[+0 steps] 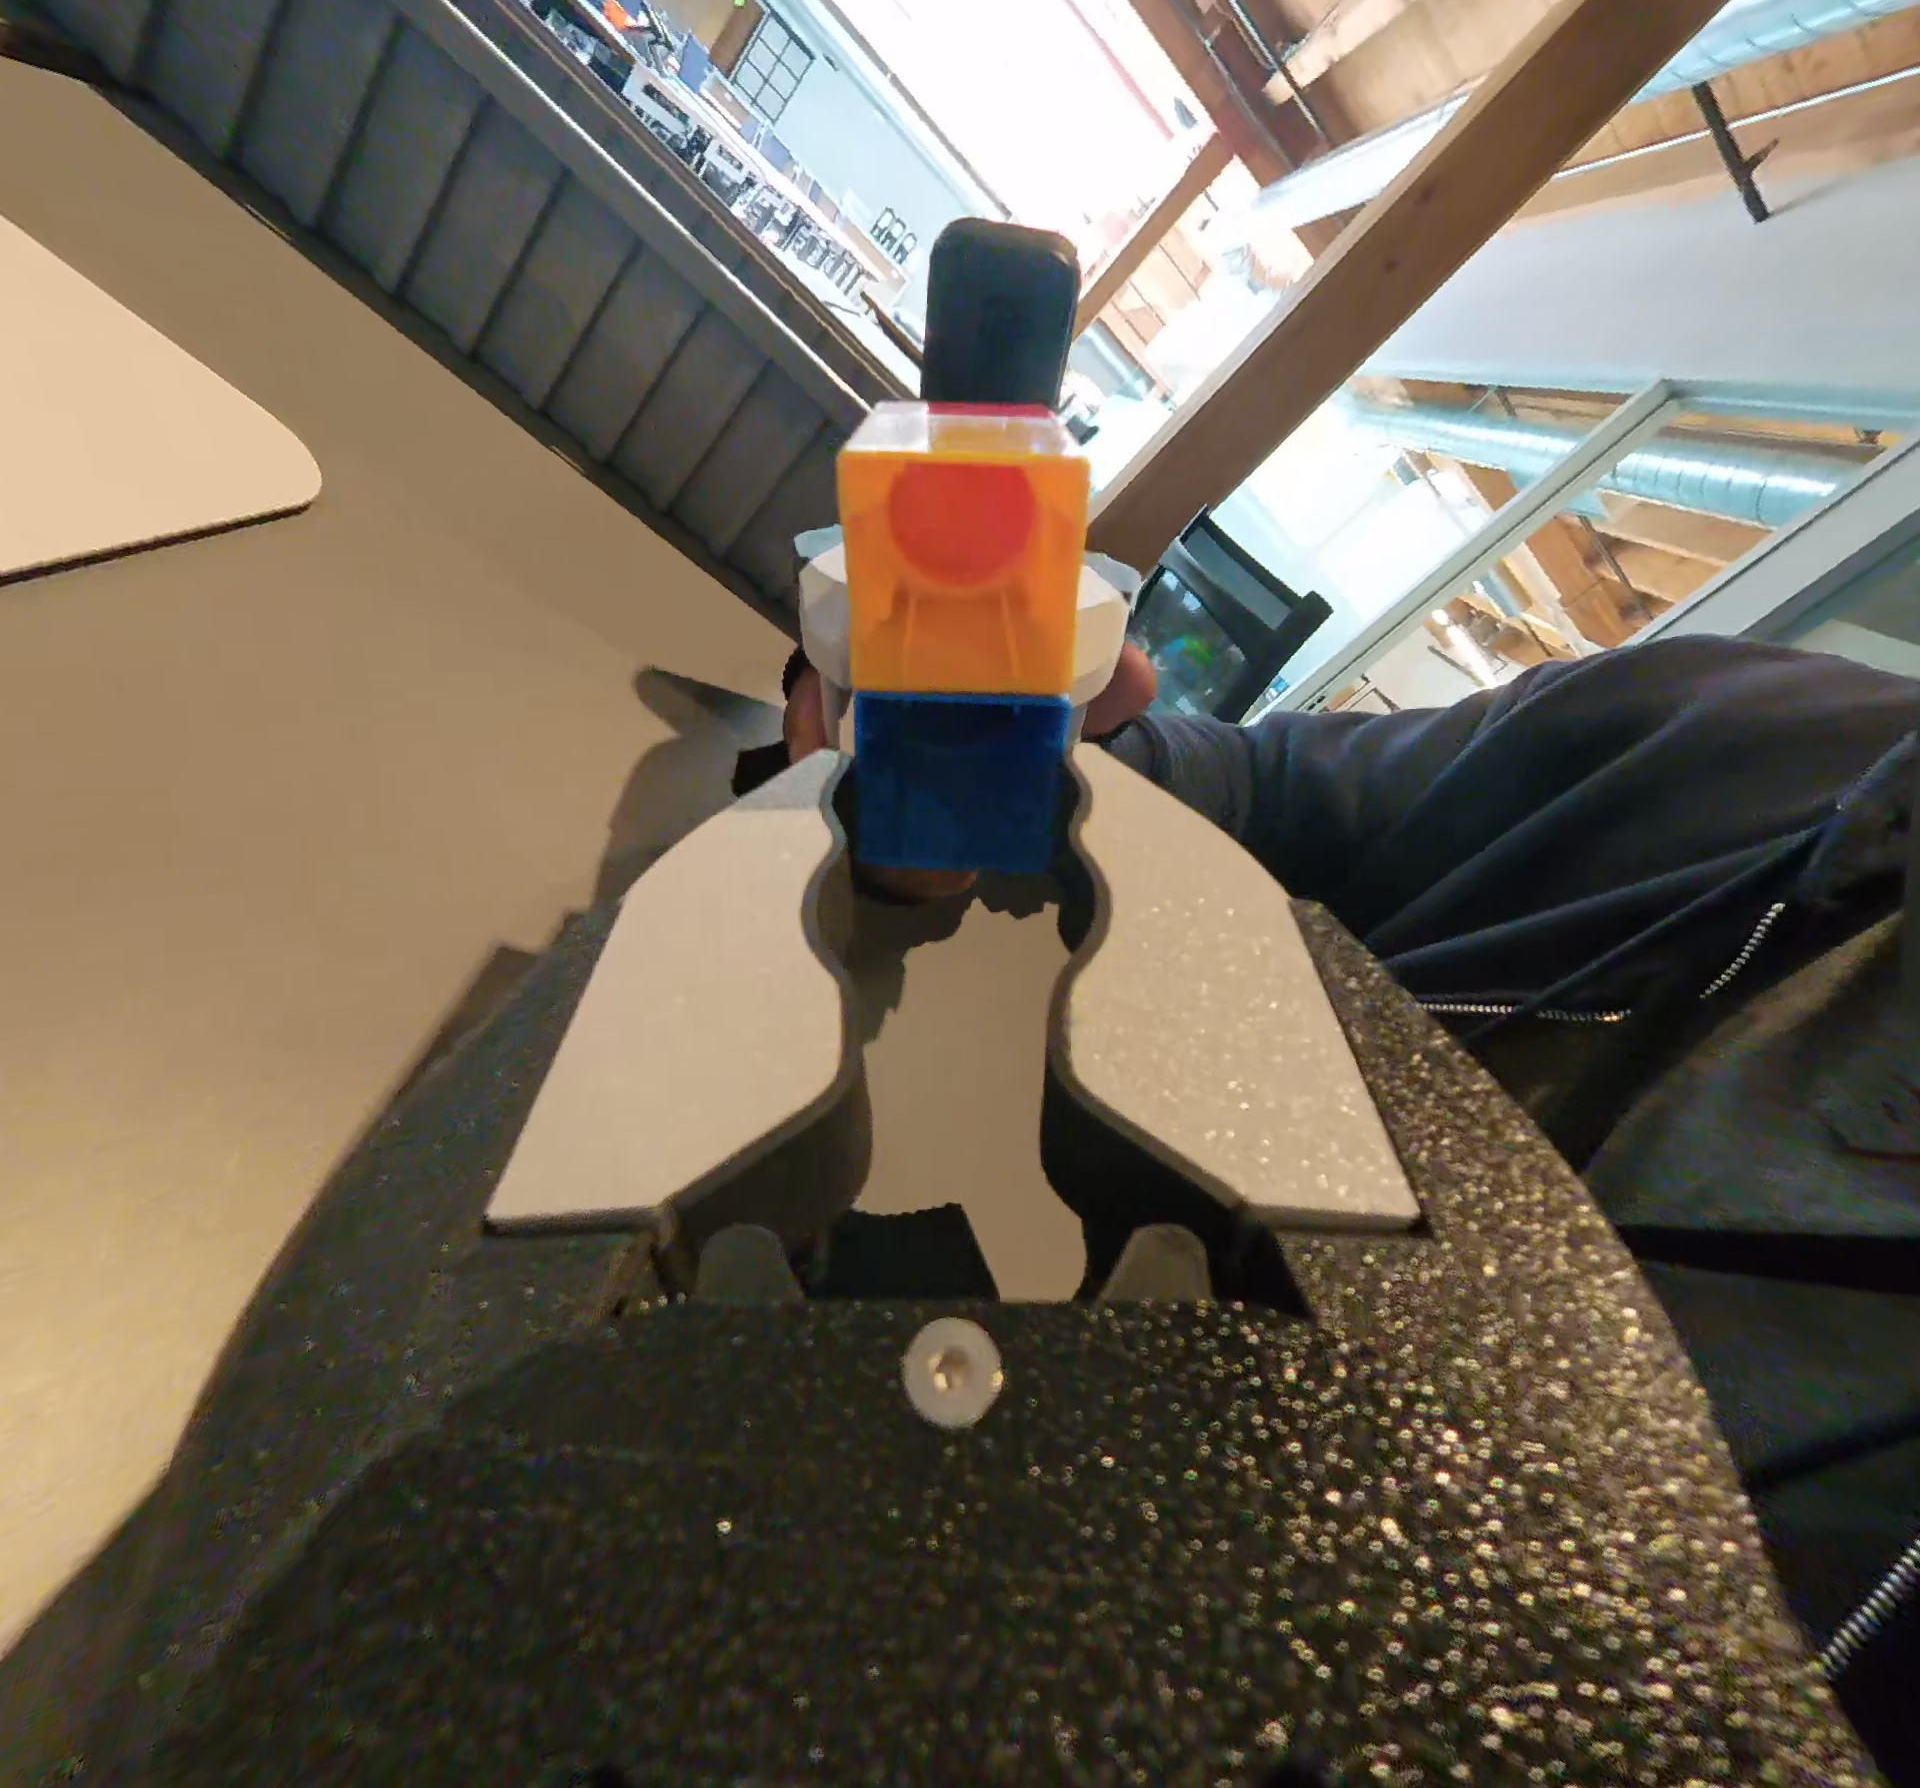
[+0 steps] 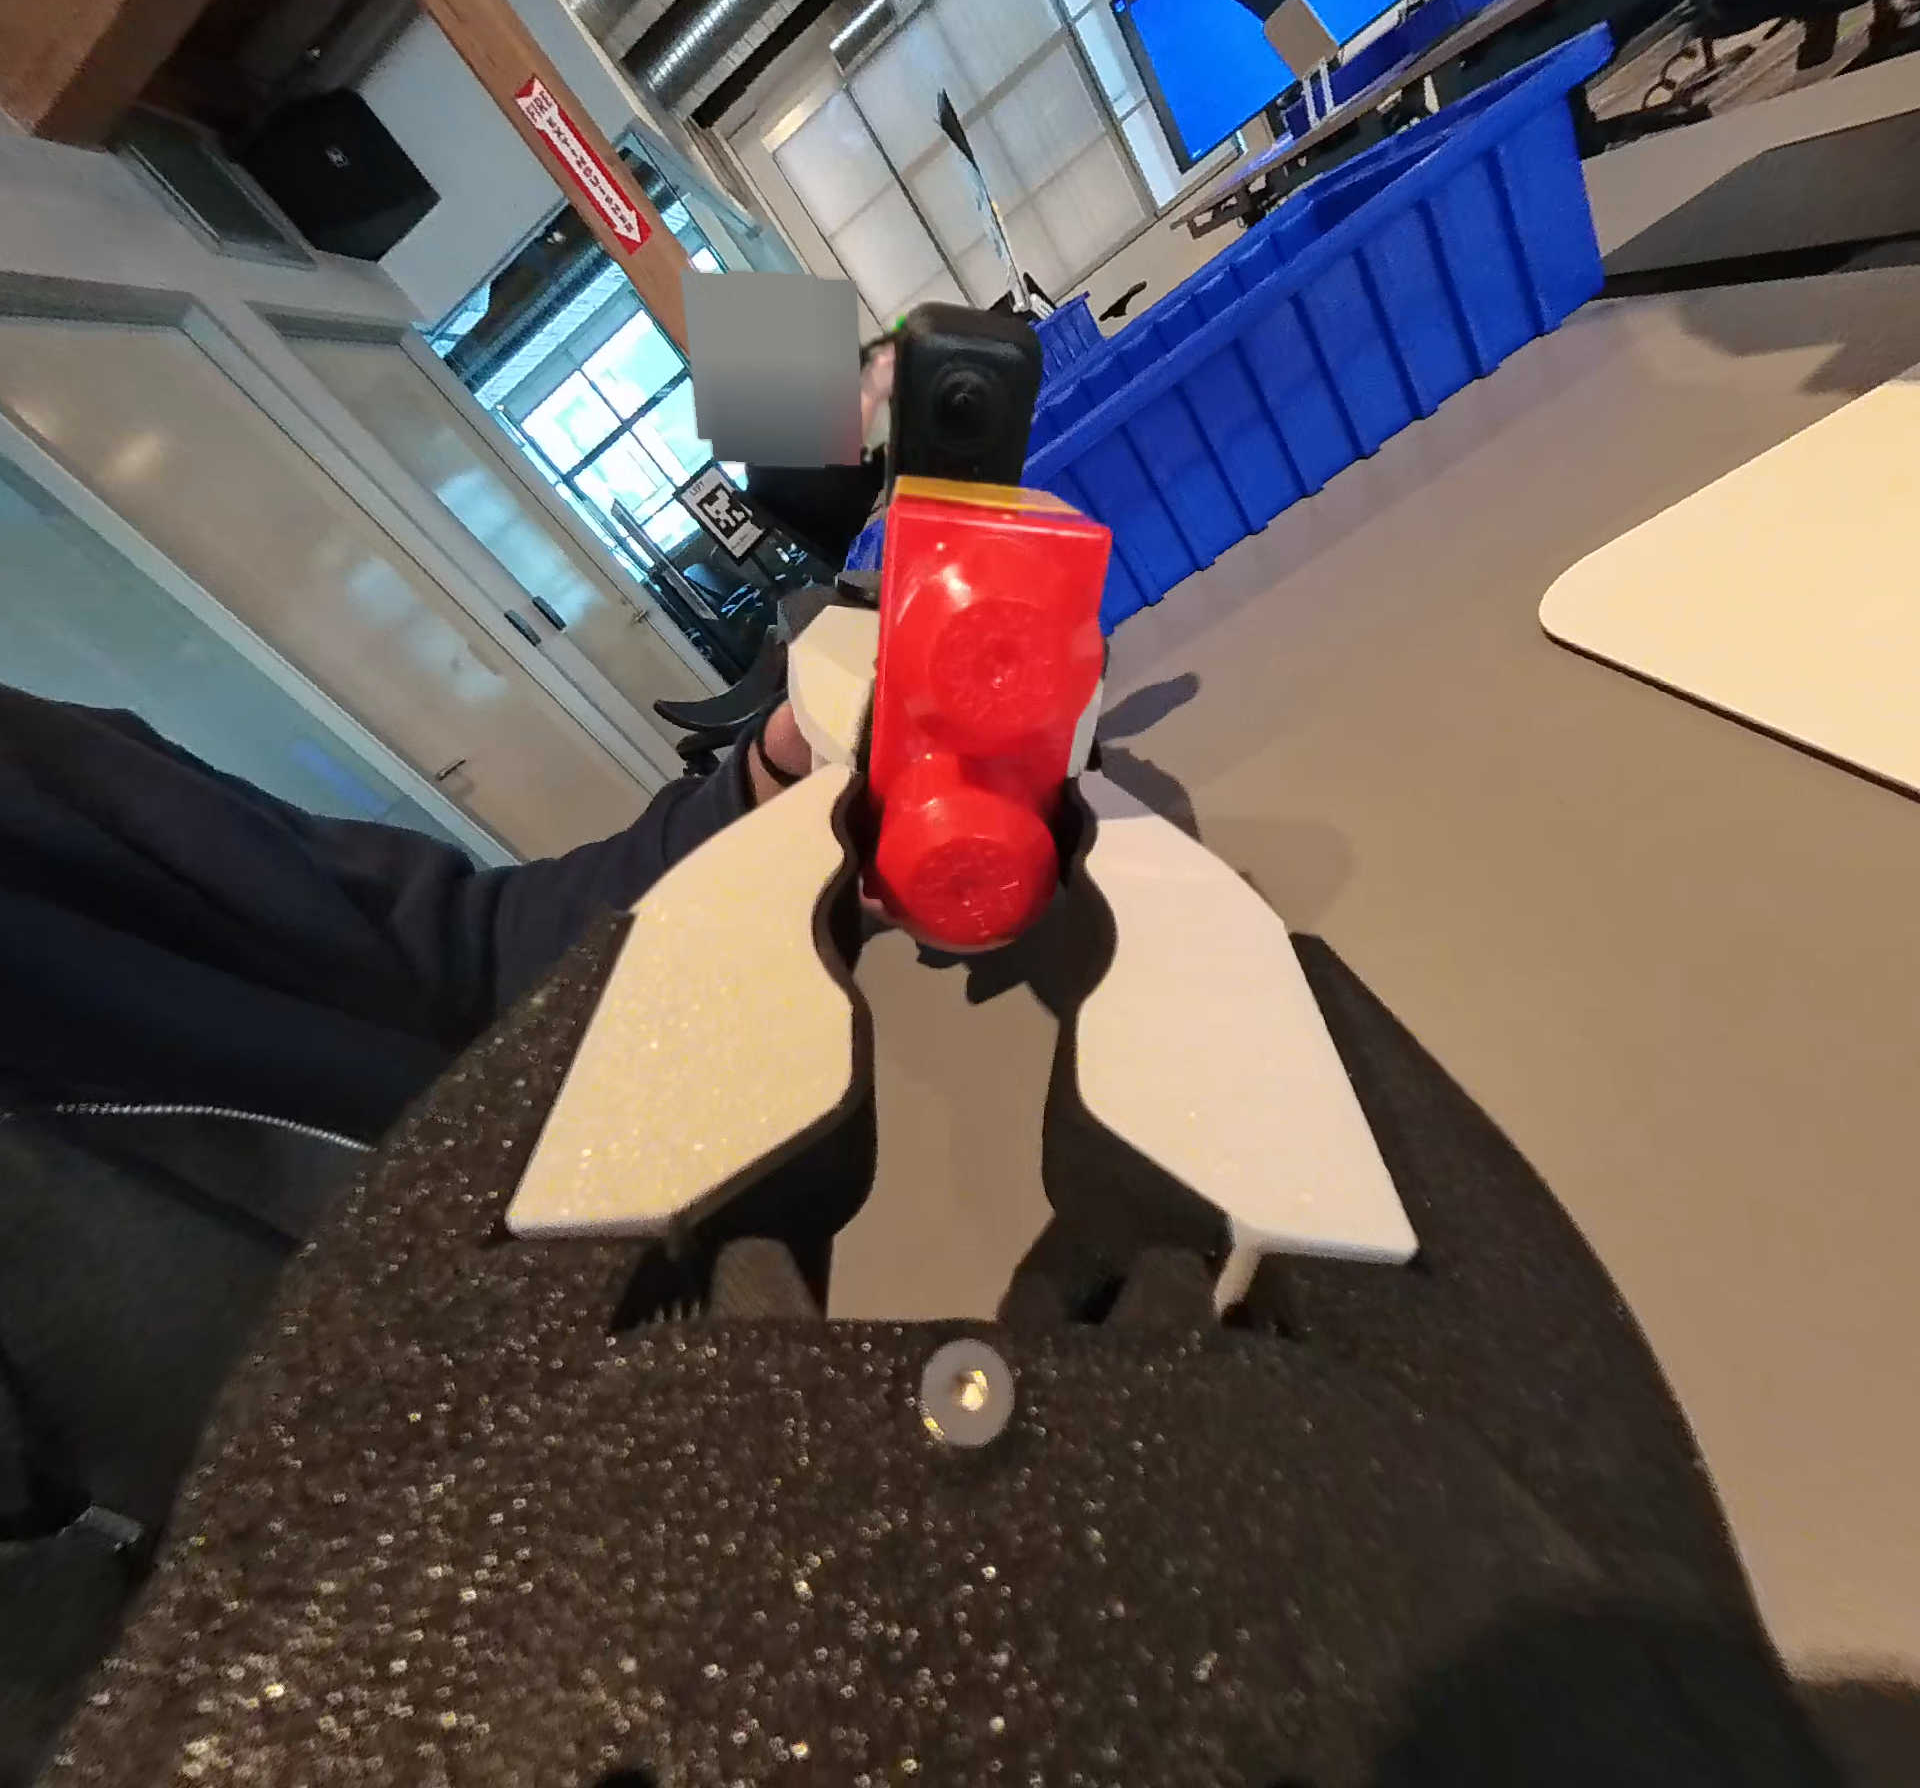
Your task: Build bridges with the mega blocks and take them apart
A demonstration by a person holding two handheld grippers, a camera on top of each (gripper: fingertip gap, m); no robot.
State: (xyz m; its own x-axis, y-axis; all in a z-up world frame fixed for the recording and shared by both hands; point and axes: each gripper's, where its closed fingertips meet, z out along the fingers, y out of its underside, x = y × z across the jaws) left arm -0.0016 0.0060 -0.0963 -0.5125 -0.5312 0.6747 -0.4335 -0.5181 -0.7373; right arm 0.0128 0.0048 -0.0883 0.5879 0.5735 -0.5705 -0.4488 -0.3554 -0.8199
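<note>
In the left wrist view my left gripper (image 1: pixel 961 803) is shut on a blue block (image 1: pixel 961 782). An orange block (image 1: pixel 961 575) is joined above it, its hollow underside facing me with a red stud inside. Behind them show the right gripper's white fingers (image 1: pixel 1103 608) and black camera (image 1: pixel 997 315). In the right wrist view my right gripper (image 2: pixel 961 834) is shut on a red two-stud block (image 2: pixel 982 668), studs towards me. Thin orange and blue edges show behind its top. The left gripper's white finger (image 2: pixel 826 689) and camera (image 2: pixel 966 408) are beyond. The joined blocks hang above the grey table.
A white mat (image 1: pixel 125 408) lies on the grey table (image 1: pixel 364 699); it also shows in the right wrist view (image 2: pixel 1766 616). A long blue bin (image 2: pixel 1351 356) stands at the table's far side. A grey panelled divider (image 1: pixel 416 180) borders the table. The person's dark sleeves (image 1: pixel 1558 803) are close. Left and right tips are no more than a few centimetres apart.
</note>
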